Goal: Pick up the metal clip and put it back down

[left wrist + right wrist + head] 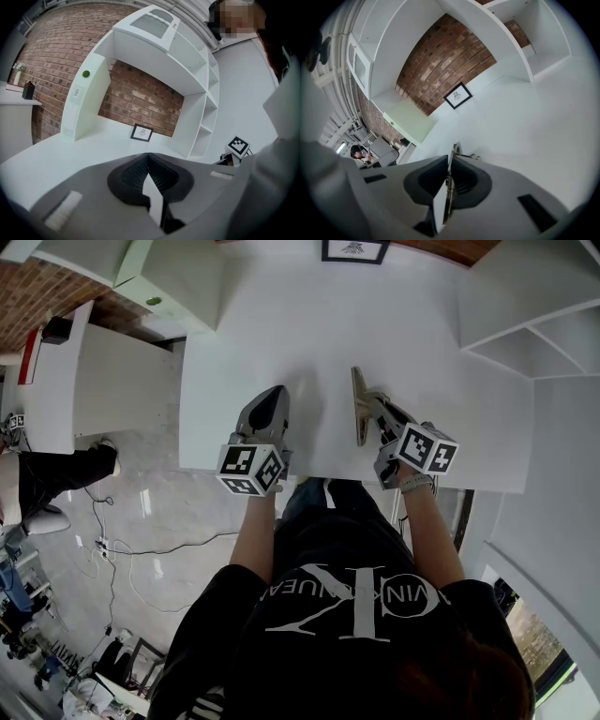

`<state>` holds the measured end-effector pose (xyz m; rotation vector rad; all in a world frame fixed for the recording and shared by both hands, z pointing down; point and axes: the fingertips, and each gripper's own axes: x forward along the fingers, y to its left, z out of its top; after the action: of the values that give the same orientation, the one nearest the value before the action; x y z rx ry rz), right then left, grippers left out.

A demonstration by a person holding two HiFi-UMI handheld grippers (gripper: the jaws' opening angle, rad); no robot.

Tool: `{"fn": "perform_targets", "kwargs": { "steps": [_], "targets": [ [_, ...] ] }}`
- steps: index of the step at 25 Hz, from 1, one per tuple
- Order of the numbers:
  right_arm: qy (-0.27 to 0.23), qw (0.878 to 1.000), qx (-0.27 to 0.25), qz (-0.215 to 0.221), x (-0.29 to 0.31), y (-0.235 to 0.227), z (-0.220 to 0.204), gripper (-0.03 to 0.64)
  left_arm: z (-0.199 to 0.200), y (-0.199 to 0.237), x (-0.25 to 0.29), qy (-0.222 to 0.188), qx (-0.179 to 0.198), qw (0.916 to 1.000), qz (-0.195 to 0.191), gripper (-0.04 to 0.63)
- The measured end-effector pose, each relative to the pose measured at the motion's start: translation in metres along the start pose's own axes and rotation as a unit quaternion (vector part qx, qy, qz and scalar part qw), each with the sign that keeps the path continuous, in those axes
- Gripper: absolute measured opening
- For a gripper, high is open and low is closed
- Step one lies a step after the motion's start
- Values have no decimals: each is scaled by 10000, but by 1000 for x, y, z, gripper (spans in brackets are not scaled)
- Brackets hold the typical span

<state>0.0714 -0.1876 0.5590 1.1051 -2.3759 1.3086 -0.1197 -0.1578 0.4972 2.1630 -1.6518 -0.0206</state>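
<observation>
right gripper (373,405) tilted, fingers clamping metal clip (358,390) | left gripper (275,396) level, fingers pressed together

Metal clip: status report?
Right hand-held gripper shut on metal clip. Left hand-held gripper shut, empty. Nothing in the way on white table.
</observation>
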Motion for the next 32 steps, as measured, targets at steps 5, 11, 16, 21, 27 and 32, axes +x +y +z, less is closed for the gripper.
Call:
{"fn": "perform_targets", "kwargs": {
  "steps": [5,11,16,21,27,32],
  "targets": [
    [74,9999,-5,-71,2,-2,-1,25,1,1,1,-1,-31,10000,-15,11],
    [140,9997,-100,-154,0,-4,0,26,4,0,3,-36,-26,10000,-34,11],
    [261,9993,-137,-237,-1,-10,-7,40,5,-3,5,-54,-9,10000,-65,11],
    [221,9993,-144,-282,-1,-15,-4,72,4,-4,8,-27,-2,10000,-93,11],
    [106,9993,-145,-329,-10,-19,1,97,3,-9,10,-13,24,9999,-147,11],
    [-67,9994,-56,-331,-18,-22,6,98,5,-13,14,-3,55,9997,-227,11]
  ]
}}
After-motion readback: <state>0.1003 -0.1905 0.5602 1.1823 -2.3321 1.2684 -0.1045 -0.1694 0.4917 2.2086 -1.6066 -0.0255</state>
